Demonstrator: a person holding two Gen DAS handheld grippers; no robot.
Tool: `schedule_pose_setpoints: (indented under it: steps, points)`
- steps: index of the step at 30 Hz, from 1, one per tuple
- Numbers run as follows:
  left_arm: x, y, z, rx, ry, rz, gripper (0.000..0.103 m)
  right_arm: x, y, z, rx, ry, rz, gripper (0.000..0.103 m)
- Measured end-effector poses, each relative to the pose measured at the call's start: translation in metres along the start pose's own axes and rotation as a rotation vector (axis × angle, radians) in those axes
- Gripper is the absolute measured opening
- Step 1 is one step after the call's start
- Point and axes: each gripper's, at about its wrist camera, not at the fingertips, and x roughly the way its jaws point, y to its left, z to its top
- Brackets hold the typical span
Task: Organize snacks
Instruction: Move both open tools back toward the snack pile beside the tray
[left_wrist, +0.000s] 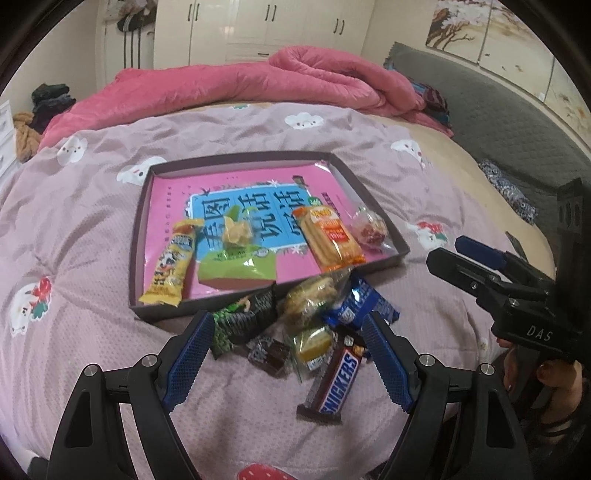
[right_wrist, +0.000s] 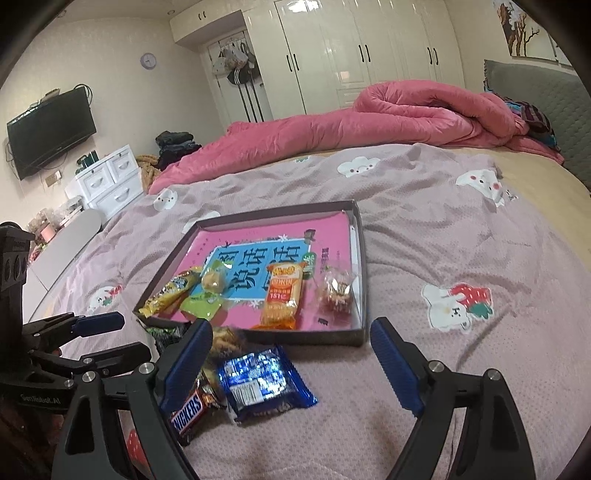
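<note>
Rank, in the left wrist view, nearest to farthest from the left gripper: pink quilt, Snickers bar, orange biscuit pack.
From the left gripper:
1. Snickers bar, on the bedspread between its fingers.
2. Orange biscuit pack, in the tray, right half.
3. Pink quilt, across the bed's far side.

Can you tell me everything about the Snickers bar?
The Snickers bar is a long bar in a shiny brown wrapper, unopened as far as can be seen, with crimped ends and big white-and-blue letters. It lies flat on the purple bedspread, outside the tray, at the near edge of the loose snack pile. Its far end tucks under the neighbouring wrappers, beside a yellow candy. It sits between the left gripper's open fingers, which do not touch it.
</note>
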Motion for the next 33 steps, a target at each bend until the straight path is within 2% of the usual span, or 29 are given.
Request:
schedule_pose_setpoints:
  steps: [19, 28, 33]
  points:
    - [0.031, -0.018, -0.034, 0.072, 0.126, -0.031, 0.083, 0.006, -0.003, -0.017, -0.028, 0.089, -0.025, 0.087]
    - [0.048, -0.024, -0.046, 0.063, 0.184, -0.074, 0.083, 0.025, 0.002, -0.029, -0.064, 0.185, -0.008, 0.087]
    - [0.048, -0.025, -0.047, 0.064, 0.179, -0.082, 0.083, 0.034, 0.005, -0.034, -0.085, 0.22, -0.002, 0.088]
